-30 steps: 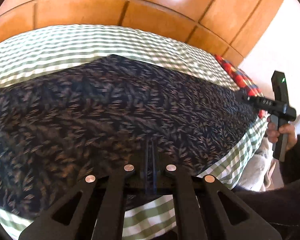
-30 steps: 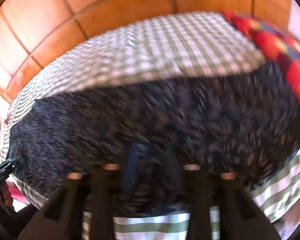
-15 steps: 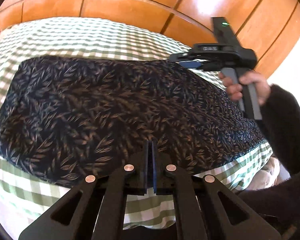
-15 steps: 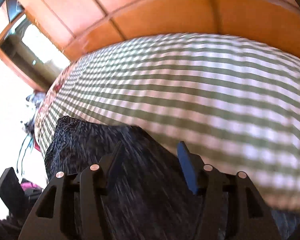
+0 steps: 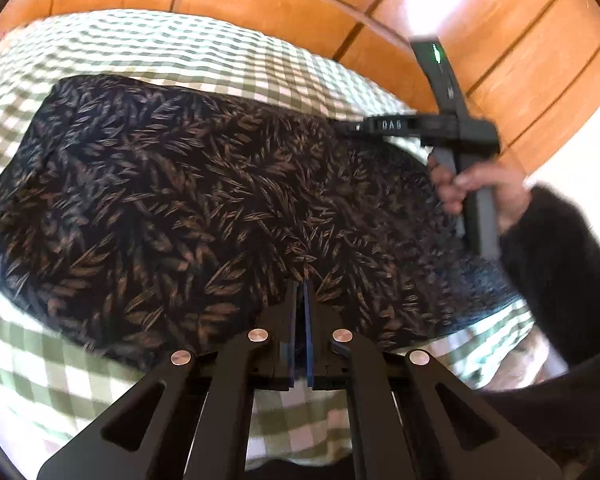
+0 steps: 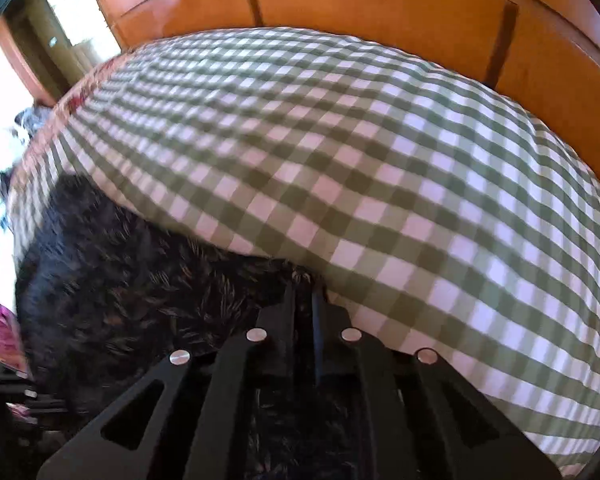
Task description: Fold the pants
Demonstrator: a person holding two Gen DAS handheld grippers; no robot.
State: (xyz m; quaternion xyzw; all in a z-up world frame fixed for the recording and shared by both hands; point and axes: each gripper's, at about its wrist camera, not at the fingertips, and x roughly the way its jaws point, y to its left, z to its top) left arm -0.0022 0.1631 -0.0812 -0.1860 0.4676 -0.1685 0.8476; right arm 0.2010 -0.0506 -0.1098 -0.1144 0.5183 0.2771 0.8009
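Pants (image 5: 204, 200), dark leaf-print fabric, lie across the green checked bed (image 6: 340, 160). Left claw (image 5: 300, 292) is clamped on their near edge; right claw (image 6: 302, 292) pinches the far edge. Cloth looks light, limp, likely to sag; hems and corners seem best holds.

Soft cloth pants (image 5: 204, 200), glossy wood panelling (image 5: 284, 4)

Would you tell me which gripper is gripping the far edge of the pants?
The right gripper; the left gripper pinches the near edge of the pants.
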